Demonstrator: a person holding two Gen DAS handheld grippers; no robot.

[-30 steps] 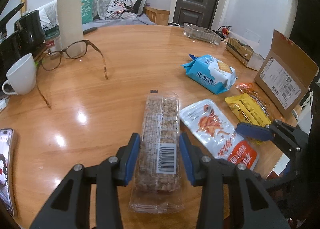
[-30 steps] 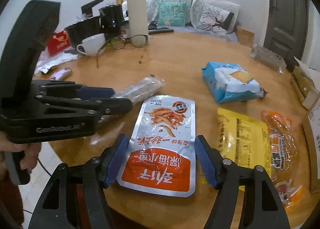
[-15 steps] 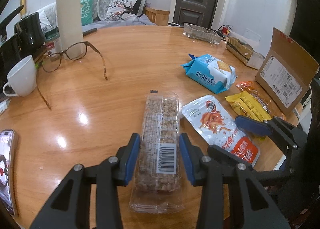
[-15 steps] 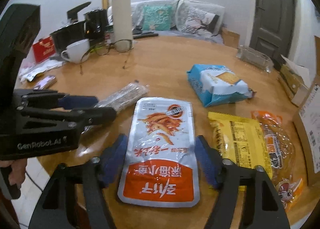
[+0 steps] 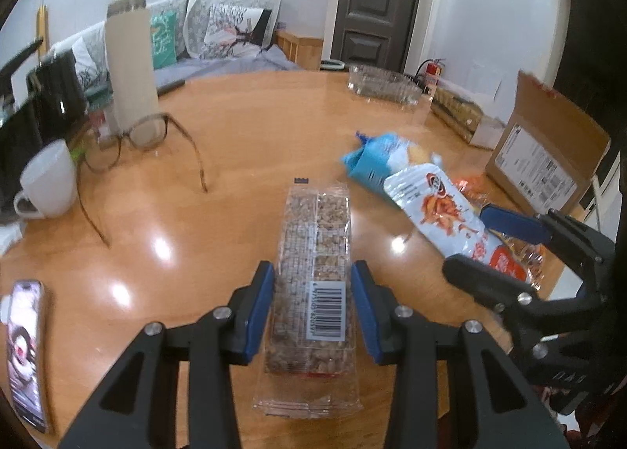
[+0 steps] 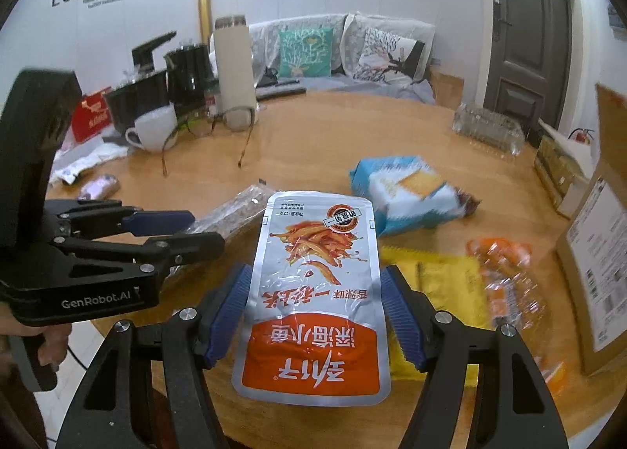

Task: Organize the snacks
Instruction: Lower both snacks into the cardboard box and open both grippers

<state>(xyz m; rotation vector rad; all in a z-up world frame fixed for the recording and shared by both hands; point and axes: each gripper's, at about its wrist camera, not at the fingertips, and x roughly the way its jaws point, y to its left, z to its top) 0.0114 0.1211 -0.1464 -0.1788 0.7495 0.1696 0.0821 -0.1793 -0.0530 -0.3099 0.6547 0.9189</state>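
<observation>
Both tongs pinching and lifting: left gripper squeezing the clear cracker pack, right gripper carrying the silver pouch, both near the cardboard box. Next, likely: carrying both to it.

A long clear plastic pack of grain bars with a barcode label lies flat on the wood. A silver foil pouch with an orange band sits tilted, raised over the yellow packet, beside a blue biscuit bag and an orange wrapped pack.
</observation>
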